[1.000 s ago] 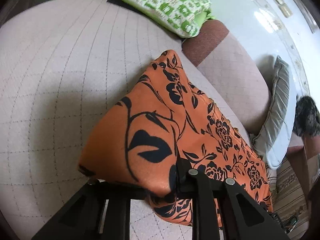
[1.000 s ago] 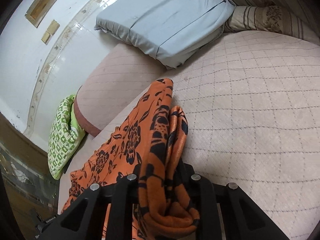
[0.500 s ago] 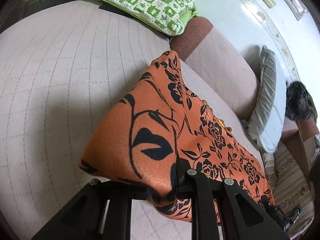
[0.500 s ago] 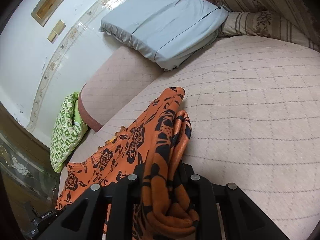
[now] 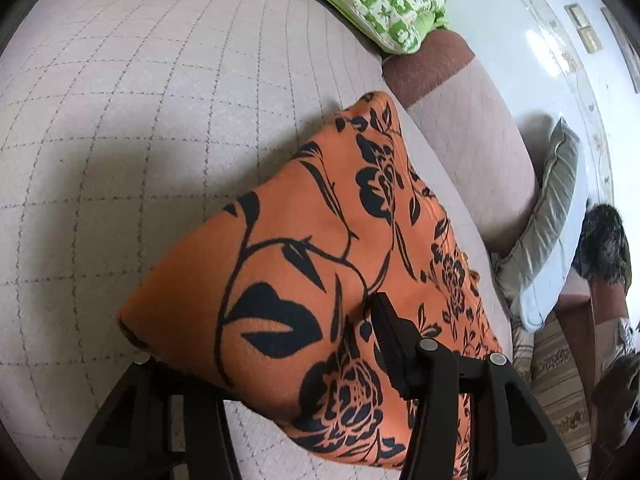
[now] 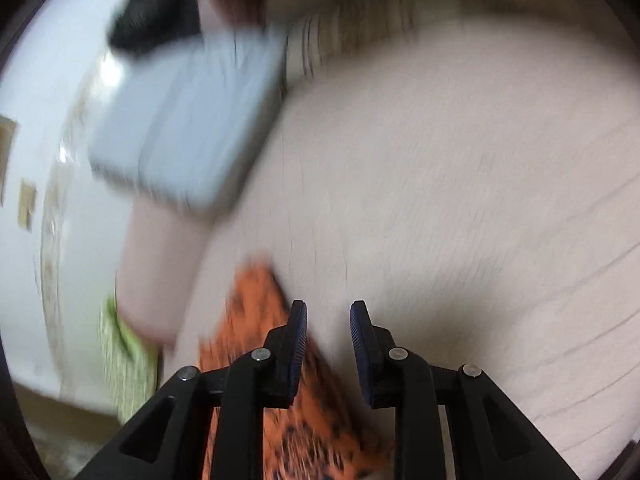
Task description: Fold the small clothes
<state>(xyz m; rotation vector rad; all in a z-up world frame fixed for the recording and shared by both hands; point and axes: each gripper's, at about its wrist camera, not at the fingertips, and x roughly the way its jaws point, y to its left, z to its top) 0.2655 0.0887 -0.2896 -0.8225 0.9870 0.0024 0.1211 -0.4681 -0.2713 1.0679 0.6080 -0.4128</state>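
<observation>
Left wrist view: the left gripper [image 5: 256, 344] has just been opening its jaws; the orange floral garment [image 5: 320, 256] drapes between them onto the sofa seat [image 5: 140, 128], released, so this fold looks laid down (the left jaw is hidden under cloth). Right wrist view: the right gripper [image 6: 328, 340] has parted too, empty, the garment [image 6: 256, 320] left of its jaws; blur smears the rest.

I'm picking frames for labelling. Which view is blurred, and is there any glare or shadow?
Right wrist: heavy motion blur; only the right gripper is sharp. Left wrist: sharp, with fisheye bending, wall glare, and a shadow left of the cloth.
</observation>
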